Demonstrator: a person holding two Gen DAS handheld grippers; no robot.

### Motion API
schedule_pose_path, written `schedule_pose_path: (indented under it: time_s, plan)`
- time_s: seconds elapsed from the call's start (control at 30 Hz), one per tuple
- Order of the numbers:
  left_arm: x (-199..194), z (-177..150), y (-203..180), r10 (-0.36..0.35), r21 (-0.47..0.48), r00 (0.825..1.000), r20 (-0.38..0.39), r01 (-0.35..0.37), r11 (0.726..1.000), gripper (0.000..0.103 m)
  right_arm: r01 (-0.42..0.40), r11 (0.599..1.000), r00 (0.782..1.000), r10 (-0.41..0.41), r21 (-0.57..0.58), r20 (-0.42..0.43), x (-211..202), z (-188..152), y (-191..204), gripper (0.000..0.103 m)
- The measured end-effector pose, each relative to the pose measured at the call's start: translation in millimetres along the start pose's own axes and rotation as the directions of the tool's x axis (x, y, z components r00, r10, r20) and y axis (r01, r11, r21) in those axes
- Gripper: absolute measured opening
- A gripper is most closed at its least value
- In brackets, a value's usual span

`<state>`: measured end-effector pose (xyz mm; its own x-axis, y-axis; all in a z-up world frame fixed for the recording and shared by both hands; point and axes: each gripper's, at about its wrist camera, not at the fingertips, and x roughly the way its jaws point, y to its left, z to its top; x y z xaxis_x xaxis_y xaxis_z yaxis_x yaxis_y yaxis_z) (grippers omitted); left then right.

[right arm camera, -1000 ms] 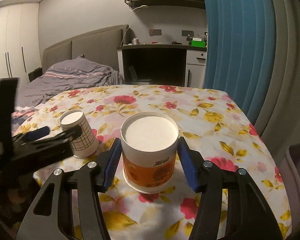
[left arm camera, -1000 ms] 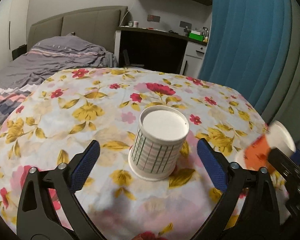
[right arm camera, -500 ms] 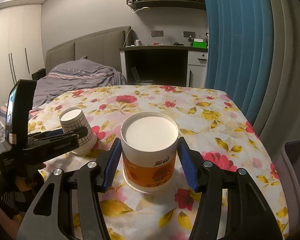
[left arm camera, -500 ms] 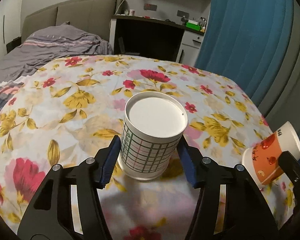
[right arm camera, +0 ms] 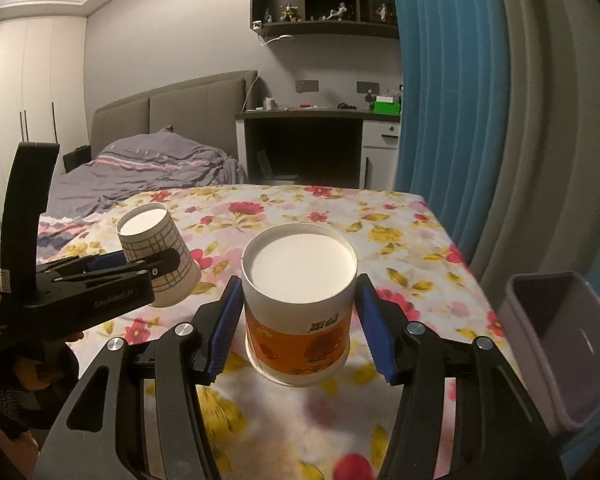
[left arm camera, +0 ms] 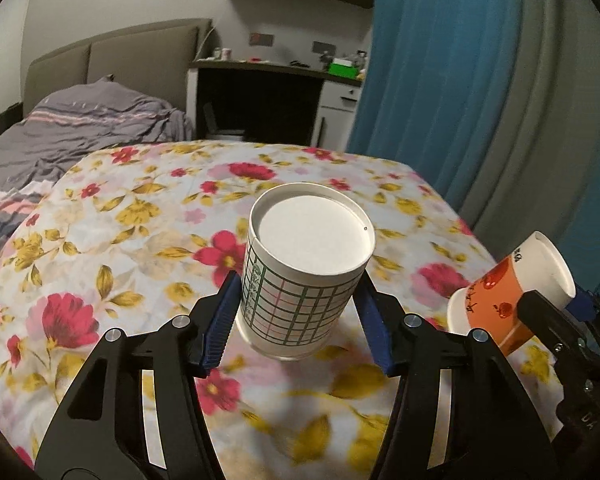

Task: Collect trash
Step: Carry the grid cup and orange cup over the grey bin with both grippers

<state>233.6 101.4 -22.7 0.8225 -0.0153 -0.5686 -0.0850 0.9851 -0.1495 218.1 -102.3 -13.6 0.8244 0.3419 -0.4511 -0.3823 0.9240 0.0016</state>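
A white paper cup with a green grid (left arm camera: 300,292), upside down, hangs above the floral tablecloth (left arm camera: 140,216) with my left gripper (left arm camera: 300,312) shut on its sides. The same cup (right arm camera: 156,256) and left gripper (right arm camera: 140,266) appear at the left of the right wrist view. My right gripper (right arm camera: 298,320) is shut on an upside-down orange and white paper cup (right arm camera: 298,312), also lifted off the cloth. That orange cup (left arm camera: 508,296) shows tilted at the right edge of the left wrist view, in the right gripper (left arm camera: 556,304).
A lilac waste bin (right arm camera: 560,344) stands open beside the table's right edge. Behind the table are a bed (right arm camera: 148,172), a dark desk (right arm camera: 320,140) and a blue curtain (right arm camera: 452,100). A person's dark-gloved hand (right arm camera: 16,380) holds the left gripper.
My left gripper closed on the grid cup and lifted it off the cloth. The right gripper, holding the orange cup throughout, raised it too. Both moved back from the table's far side.
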Motion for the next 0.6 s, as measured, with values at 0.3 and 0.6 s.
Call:
schedule_pose_path:
  time_s: [0.3,0.6]
  plan:
    - [-22,-7,-54,-0.074,0.058,0.997,0.017,0.073,0.996,0.056,0.048,0.998,0.999,-0.049,0.034,0.02,-38,-14,-33,0.056]
    - [-22,-12,-114,-0.148,0.123,0.989,0.007,0.146,0.982,0.056,0.118,0.989,0.992,-0.122,0.087,0.041,-61,-24,-77,0.056]
